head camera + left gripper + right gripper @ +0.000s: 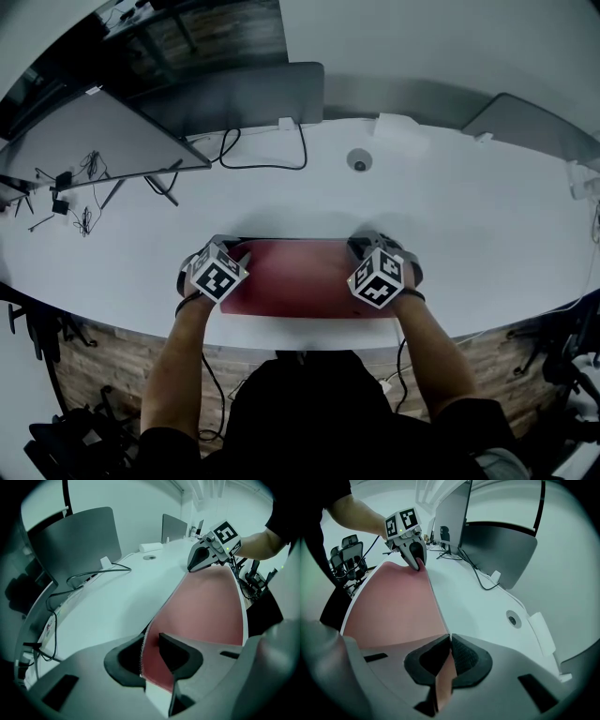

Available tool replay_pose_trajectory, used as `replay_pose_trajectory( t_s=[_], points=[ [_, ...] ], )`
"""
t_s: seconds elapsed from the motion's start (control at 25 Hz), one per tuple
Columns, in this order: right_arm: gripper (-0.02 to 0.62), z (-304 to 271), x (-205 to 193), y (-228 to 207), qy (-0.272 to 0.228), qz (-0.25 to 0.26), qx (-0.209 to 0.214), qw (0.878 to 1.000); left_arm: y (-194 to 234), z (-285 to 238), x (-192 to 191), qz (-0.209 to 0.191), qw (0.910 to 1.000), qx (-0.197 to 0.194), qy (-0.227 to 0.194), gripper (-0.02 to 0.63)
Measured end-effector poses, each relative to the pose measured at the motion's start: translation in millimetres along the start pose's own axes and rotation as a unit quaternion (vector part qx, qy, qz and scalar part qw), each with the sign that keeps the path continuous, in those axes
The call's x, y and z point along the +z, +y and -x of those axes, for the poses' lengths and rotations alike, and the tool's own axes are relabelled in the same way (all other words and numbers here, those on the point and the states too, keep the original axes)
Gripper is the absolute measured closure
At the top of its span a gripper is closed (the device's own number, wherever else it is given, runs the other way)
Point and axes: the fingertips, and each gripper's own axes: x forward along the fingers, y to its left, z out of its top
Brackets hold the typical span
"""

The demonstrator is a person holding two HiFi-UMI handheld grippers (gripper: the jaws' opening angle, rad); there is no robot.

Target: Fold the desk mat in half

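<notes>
on white desk (450,206), stitched red mat (300,277), right tongs (450,647) pinching it, left tongs (151,656) seemingly slack

One red rectangular desk mat (300,277); one white curved desk (450,216). Two hand-held grey two-jaw grippers: left gripper (151,644), right gripper (450,641). Three grey flat screens (253,94) (94,141) (525,124); one round grey desk grommet (359,161).
</notes>
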Motion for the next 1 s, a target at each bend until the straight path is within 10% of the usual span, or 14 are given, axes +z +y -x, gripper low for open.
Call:
replay_pose_trajectory(
  t_s=[0.8, 1.0],
  points=[
    [0.574, -3, -3, -2, -0.007, 0.012, -0.018, 1.0, 24, -4, -6, 0.023, 0.994, 0.105, -0.019, 0.393],
    [0.486, 15, 11, -12, -0.053, -0.009, -0.041, 0.998, 26, 8, -4, 0.024, 0.9896, 0.14, -0.018, 0.393]
  ],
)
